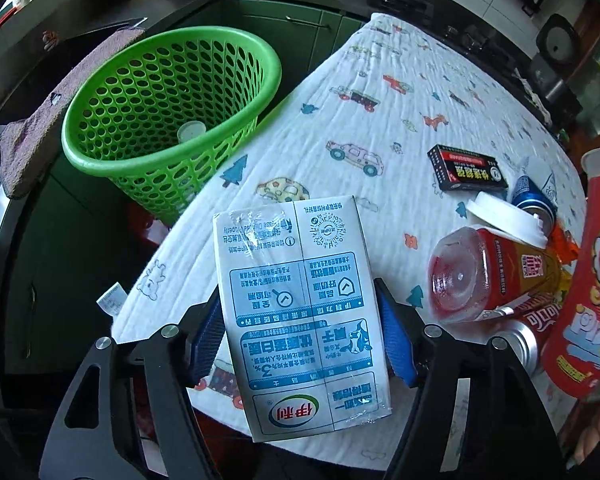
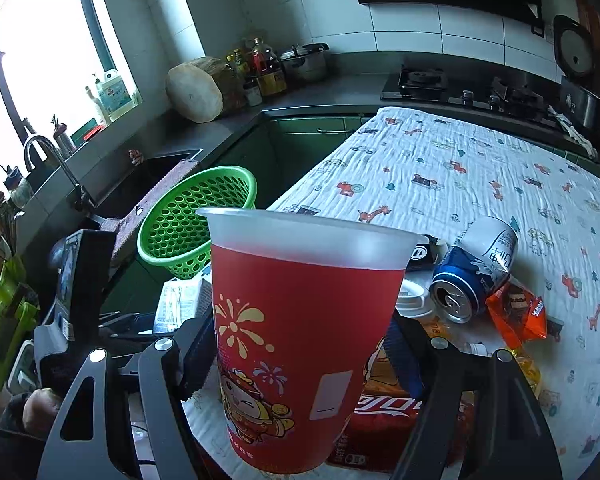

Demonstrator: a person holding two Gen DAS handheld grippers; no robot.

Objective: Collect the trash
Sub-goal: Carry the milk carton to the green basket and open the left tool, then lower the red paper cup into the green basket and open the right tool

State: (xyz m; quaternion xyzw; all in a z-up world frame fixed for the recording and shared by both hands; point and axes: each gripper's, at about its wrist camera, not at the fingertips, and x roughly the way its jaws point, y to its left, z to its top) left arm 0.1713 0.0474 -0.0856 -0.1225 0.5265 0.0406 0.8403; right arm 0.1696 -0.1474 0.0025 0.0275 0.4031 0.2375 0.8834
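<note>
So, left wrist view first: a Yili milk carton (image 1: pixel 300 312) is clamped between the blue pads of the left gripper (image 1: pixel 300 340), over the near edge of the table (image 1: pixel 400 92), with the green basket (image 1: pixel 168 112) just beyond. "3%" is printed on it. A slip is likely if the glossy carton is swung too fast. Right wrist view: a red cartoon cup (image 2: pixel 300 328) is held by the right gripper (image 2: pixel 300 360); a blue can (image 2: pixel 476 268) is seen behind.
</note>
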